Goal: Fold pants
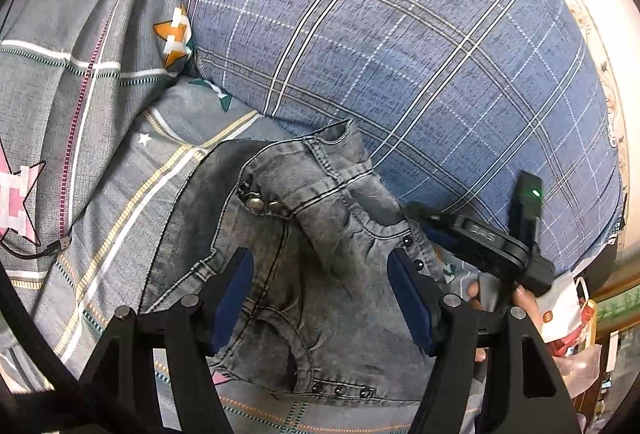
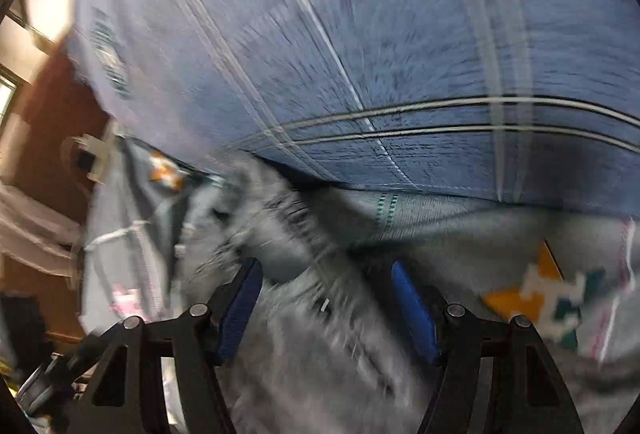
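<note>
Grey washed denim pants [image 1: 304, 266] lie bunched on the bed, waistband and metal buttons [image 1: 256, 203] facing up. My left gripper [image 1: 320, 286] hangs over the pants, open, its blue pads on either side of the fabric and nothing held. The right gripper's black body [image 1: 480, 238] shows at the pants' right edge in the left wrist view. In the blurred right wrist view my right gripper [image 2: 326, 298] is open just above the grey denim [image 2: 304, 334]; I cannot tell if it touches the cloth.
A large blue plaid pillow [image 1: 400, 45] lies just behind the pants, and fills the top of the right wrist view [image 2: 380, 53]. Grey striped star-print bedding [image 1: 80, 93] covers the bed. A USB cable [image 1: 52, 248] lies at left. Plastic bags [image 1: 568, 318] sit at right.
</note>
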